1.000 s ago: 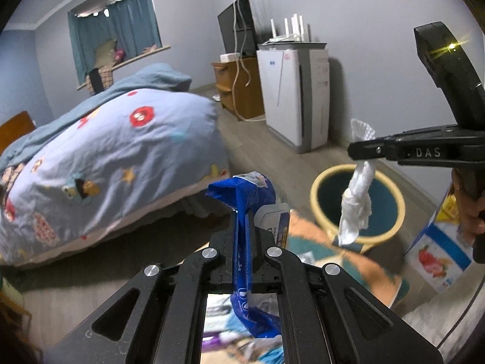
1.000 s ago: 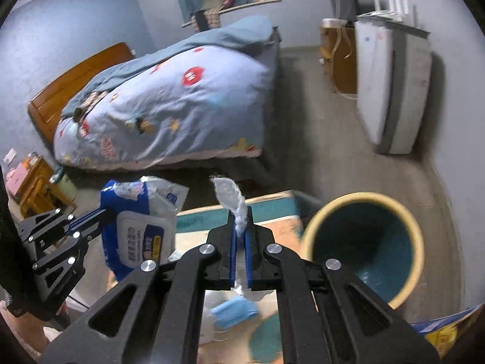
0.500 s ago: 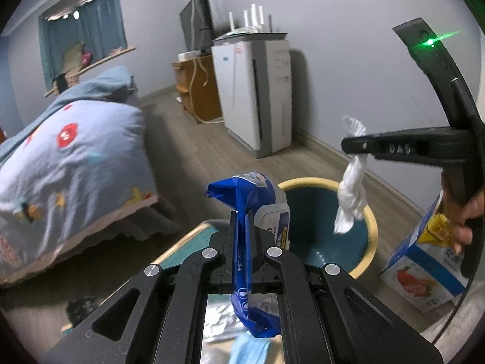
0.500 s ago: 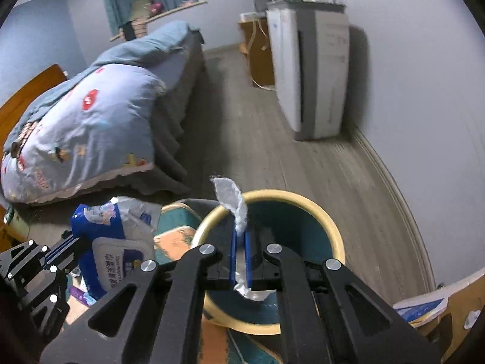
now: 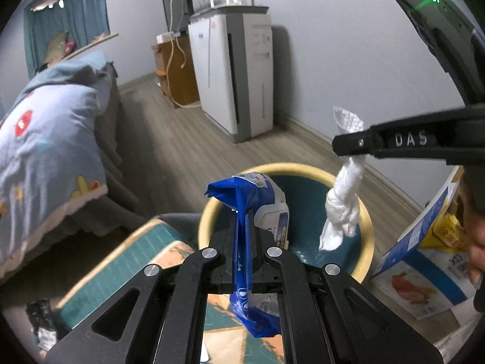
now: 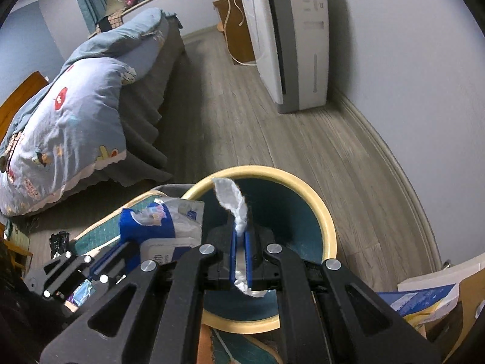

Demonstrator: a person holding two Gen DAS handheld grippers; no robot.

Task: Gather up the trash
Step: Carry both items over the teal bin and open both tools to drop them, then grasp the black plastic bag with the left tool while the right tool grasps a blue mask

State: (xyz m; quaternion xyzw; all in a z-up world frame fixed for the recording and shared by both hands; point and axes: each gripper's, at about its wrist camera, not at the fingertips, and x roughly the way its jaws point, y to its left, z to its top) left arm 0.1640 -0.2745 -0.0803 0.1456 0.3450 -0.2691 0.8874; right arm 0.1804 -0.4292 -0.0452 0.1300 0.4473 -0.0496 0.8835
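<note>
A bed [image 6: 75, 115] with a pale blue patterned quilt stands at the left on grey wood flooring [image 6: 272, 139]. A white appliance [image 6: 291, 39] stands against the wall, a wooden cabinet [image 6: 236, 30] behind it. A teal rug [image 5: 127, 251] lies near the bed, and a printed carton [image 5: 424, 273] at the right.

Glossy plastic wrapper [image 5: 242, 200]; crumpled paper tissue [image 5: 342, 209].

1. The left gripper [image 5: 242, 236], clamped on a crumpled blue-and-white plastic wipes packet [image 5: 247, 209], now hangs over the near rim of the round yellow-rimmed, teal-lined trash bin [image 5: 368, 227]; earlier it was over the patterned rug [image 5: 136, 251].
2. The right gripper [image 6: 241, 242], pinching a twisted white tissue [image 6: 232, 200], now sits above the bin's opening, having come from beside it.
3. The bin looms larger in both wrist views.
</note>
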